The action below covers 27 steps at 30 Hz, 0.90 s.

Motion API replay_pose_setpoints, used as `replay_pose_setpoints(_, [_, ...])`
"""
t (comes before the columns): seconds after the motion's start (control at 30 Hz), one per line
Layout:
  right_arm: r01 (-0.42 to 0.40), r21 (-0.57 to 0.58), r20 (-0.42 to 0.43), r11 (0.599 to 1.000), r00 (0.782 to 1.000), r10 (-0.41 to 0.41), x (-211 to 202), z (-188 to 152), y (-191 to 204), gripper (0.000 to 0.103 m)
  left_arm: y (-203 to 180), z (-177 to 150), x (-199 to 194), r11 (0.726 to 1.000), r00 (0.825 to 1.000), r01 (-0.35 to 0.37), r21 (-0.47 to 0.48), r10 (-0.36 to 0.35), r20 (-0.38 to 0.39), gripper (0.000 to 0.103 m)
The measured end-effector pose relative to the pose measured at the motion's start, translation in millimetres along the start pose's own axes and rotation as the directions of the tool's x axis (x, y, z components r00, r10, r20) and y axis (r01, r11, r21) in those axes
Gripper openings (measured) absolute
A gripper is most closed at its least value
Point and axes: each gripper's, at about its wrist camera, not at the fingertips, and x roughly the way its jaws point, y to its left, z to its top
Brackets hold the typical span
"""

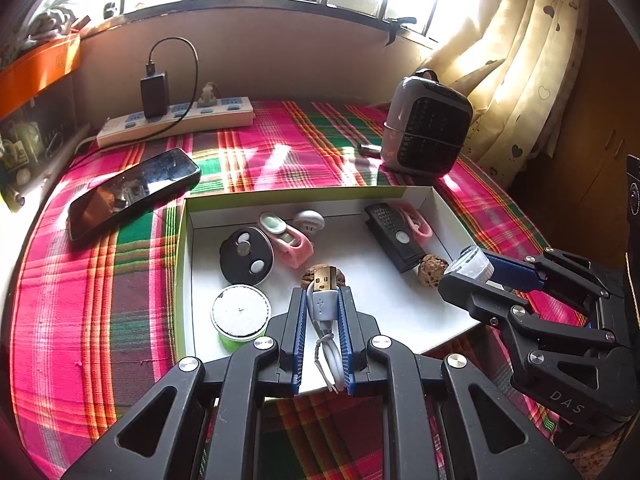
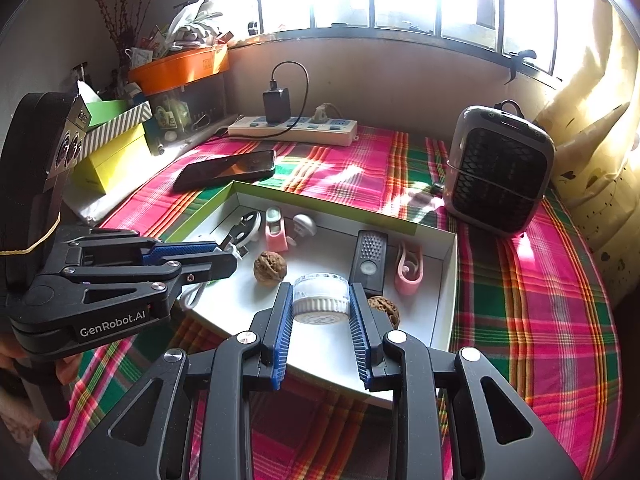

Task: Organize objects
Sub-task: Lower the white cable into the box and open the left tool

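Holding two items over the white tray [image 1: 448, 216], you are mid-sort; your left gripper [image 1: 323, 312] is clamped on the white USB cable [image 1: 322, 300], plug forward, over the tray's near edge; your right gripper [image 2: 320, 308] is clamped on a small white-capped jar [image 2: 320, 298] above the tray's near right part.

Already in the tray: black round case [image 1: 246, 255], pink clip [image 1: 288, 242], white mushroom-shaped piece [image 1: 309, 221], black remote-like unit [image 1: 394, 236], second pink piece [image 1: 418, 220], two walnuts [image 1: 433, 270], green-rimmed round tin [image 1: 239, 316].

Left, by my judgement: both held items; the phone [image 1: 132, 194] lies on the plaid cloth [image 1: 80, 280] just beyond the tray's far left corner, possibly also to file.

Legible writing: "GenRobot.AI" on the left gripper body, "DAS" on the right; nothing else reads clearly.
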Motion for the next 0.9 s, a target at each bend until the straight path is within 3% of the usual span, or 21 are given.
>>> replay_pose_setpoints(0.43, [-0.006, -0.001, -0.029, 1.0, 1.0, 0.006, 15, 3, -2, 0.028, 9, -3, 18, 1.0, 0.999, 0.009, -0.029, -0.011, -0.054, 0.014])
replay_pose_setpoints(0.9, [-0.006, -0.021, -0.049, 1.0, 0.999, 0.005, 36, 17, 0, 0.029, 15, -1, 21, 0.998, 0.997, 0.034, -0.055, -0.037, -0.061, 0.015])
